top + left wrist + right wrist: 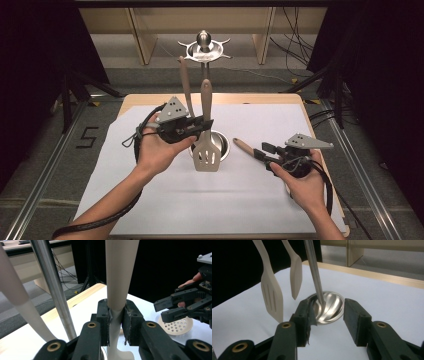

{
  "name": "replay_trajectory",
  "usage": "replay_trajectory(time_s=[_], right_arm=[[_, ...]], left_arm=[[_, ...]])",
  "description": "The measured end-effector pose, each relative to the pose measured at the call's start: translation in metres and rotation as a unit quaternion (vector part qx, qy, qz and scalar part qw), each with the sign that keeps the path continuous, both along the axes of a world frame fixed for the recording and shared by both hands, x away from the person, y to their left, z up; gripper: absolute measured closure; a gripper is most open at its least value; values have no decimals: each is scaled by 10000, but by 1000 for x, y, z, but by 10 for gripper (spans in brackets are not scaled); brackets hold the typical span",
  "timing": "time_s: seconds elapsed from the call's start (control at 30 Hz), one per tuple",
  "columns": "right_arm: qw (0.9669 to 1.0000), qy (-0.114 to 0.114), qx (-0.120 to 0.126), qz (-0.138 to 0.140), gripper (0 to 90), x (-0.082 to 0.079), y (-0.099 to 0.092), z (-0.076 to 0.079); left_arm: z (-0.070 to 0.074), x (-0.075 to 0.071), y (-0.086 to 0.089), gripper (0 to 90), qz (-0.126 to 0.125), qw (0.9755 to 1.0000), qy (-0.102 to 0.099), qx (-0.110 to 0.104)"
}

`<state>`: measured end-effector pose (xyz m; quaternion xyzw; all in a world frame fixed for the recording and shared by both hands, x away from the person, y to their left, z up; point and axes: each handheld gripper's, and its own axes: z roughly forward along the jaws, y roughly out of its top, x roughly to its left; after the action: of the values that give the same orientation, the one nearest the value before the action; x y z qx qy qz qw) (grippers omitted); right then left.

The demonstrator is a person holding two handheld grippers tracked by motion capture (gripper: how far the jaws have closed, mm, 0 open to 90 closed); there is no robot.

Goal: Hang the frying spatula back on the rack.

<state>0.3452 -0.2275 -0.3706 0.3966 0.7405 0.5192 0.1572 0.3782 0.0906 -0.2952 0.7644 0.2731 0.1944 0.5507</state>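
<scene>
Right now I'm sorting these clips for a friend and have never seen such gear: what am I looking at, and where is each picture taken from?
There is no robot here: a person holds a hand tool with two black jaws in each hand. One picture looks down from above the table; the other two come from small cameras riding on the tools, looking along their jaws. The left gripper is clamped on the handle of a slotted spatula, held upright with its blade down. The right gripper is open with nothing between its jaws, just above a skimmer lying on the white sheet. In the middle stands a metal utensil stand, and a spoon seems to hang from it.
</scene>
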Motion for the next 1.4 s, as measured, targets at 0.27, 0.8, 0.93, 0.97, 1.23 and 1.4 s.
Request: replay_trajectory(time_s=[0.27, 0.8, 0.93, 0.97, 1.23, 1.4], right_arm=[[10000, 46, -34, 15, 583, 0, 0, 0], [9999, -107, -57, -6, 583, 1, -1, 0], [10000, -13, 55, 19, 583, 1, 0, 1], [10000, 55, 71, 23, 583, 0, 0, 1], [10000, 16, 47, 18, 583, 2, -1, -1], [9997, 197, 129, -63, 583, -1, 0, 0]], left_arm=[[11, 10, 2, 762, -73, 9995, -230, 211], [17, 23, 1, 762, -56, 9996, -157, 222], [16, 26, 1, 762, -37, 9998, -74, 178], [16, 27, 1, 762, -30, 9998, -64, 185], [16, 33, 1, 762, 28, 9999, 23, 144], [16, 37, 1, 762, 54, 9999, 66, 121]])
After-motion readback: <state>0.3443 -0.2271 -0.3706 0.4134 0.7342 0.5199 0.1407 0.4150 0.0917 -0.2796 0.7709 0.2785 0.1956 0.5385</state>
